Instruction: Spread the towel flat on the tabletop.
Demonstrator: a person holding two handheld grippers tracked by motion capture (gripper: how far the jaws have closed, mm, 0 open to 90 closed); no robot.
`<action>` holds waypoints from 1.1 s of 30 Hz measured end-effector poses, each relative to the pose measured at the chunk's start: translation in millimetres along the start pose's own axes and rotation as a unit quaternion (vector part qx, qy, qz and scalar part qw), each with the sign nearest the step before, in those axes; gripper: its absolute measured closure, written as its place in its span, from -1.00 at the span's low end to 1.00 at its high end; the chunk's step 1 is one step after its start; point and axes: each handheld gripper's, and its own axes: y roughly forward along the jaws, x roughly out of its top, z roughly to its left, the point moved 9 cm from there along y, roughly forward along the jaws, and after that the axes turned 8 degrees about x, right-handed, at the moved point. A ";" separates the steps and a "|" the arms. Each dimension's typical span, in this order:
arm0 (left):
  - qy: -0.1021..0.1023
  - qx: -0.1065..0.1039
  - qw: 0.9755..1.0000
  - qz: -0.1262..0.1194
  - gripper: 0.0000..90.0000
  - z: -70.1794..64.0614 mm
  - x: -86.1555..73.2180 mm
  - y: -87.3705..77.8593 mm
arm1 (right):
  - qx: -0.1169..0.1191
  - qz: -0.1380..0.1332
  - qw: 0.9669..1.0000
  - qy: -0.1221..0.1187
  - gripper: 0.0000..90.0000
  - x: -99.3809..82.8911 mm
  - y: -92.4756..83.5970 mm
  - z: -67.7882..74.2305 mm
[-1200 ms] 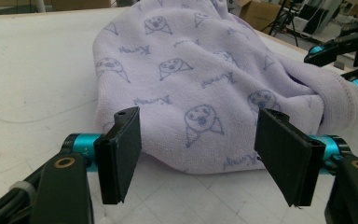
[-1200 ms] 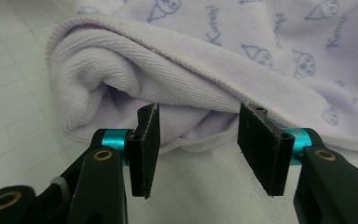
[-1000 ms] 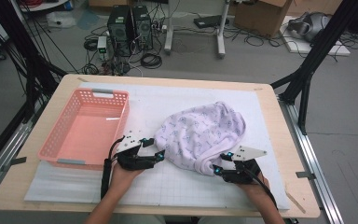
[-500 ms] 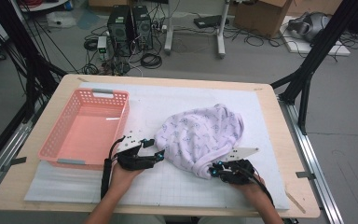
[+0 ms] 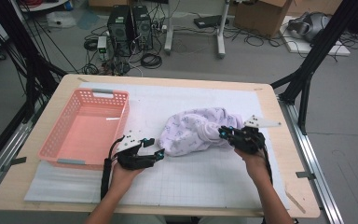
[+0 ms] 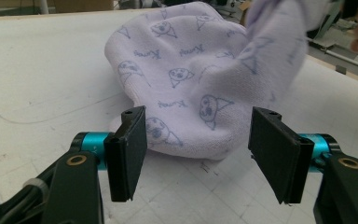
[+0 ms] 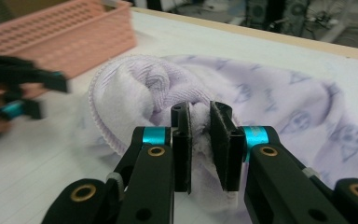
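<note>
The right hand-held gripper (image 7: pixel 200 140) had just been closing, and its jaws now stood nearly together with a bunched fold of the lilac printed cloth (image 5: pixel 193 133) pinched between the pads. Against the earlier high views, in which that gripper sat low at the cloth's near right edge, it was now higher and further in over the worktop (image 5: pixel 205 186), and the edge it held had been lifted and drawn up over the rest of the garment, so the cloth looked more gathered than spread. The left hand-held gripper (image 6: pixel 200 154) had not moved: its jaws stood wide apart, holding nothing, with the cloth's rounded near-left edge lying just beyond them on the white mat, close but not touched. The cloth itself rested in the middle of the worktop, just right of the pink basket (image 5: pixel 60 140), which was empty. By the look of it, a fold or a gather was under way, with the right side secured; the left gripper would likely need to close on its own edge before the cloth could be lifted or folded cleanly.
</note>
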 end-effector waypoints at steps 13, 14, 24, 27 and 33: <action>0.004 -0.008 1.000 0.006 -0.20 -2.4 -1.6 2.0 | -0.164 0.057 0.984 0.035 0.74 6.2 46.6 -86.7; 0.004 -0.008 1.000 0.006 -0.22 -2.7 -1.5 2.3 | -0.157 0.052 0.985 0.051 0.64 4.9 45.6 -88.3; 0.046 -0.028 0.998 0.043 -0.30 -25.4 -1.0 25.9 | -0.098 0.018 0.994 0.039 0.03 11.4 7.9 -58.2; 0.050 -0.027 0.998 0.037 -0.30 -32.0 -0.4 38.7 | -0.091 0.018 0.995 0.020 0.01 11.7 -7.3 -46.2; 0.076 -0.029 0.993 0.086 -0.29 -44.3 1.0 64.1 | -0.088 0.028 0.996 -0.008 0.04 -6.7 -30.7 -29.0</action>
